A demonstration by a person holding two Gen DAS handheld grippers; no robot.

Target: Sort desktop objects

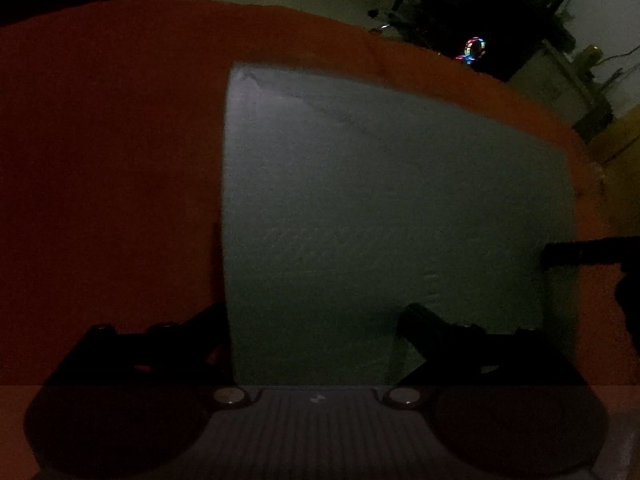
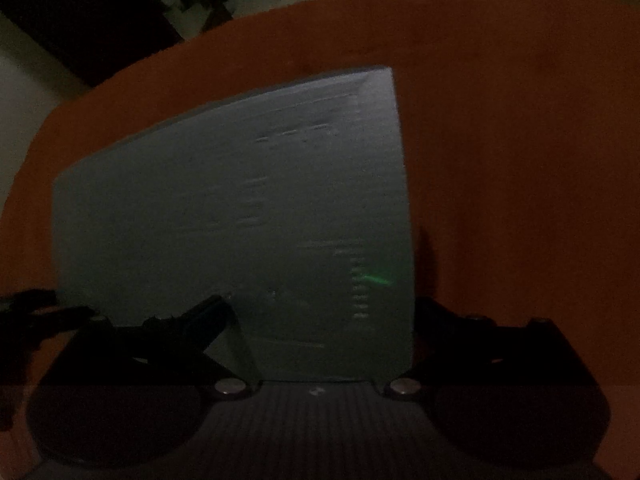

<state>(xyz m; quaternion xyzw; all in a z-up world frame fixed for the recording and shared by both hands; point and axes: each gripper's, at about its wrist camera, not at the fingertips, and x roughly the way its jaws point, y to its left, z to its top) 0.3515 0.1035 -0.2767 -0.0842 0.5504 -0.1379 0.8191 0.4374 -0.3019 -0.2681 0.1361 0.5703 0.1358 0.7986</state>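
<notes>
Two dim views: flat grey-green rectangular mat [image 1: 380, 208], faintly grained, lying on orange cloth-covered bench [image 1: 100, 140]. Left tongs [image 1: 316, 312] spread, empty. Right tongs [image 2: 324, 308] spread, empty; faint printed marks and green glint visible only there.

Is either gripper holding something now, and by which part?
Nothing is held: both the left gripper and right gripper stand open over the grey box.

Both wrist views are very dim and grainy, fisheye-curved with black corners, the grey mat [image 2: 240, 208] streaked by motion blur in the right view, and small coloured lights [image 1: 474, 50] glowing beyond the orange table's [image 1: 100, 140] far edge.
</notes>
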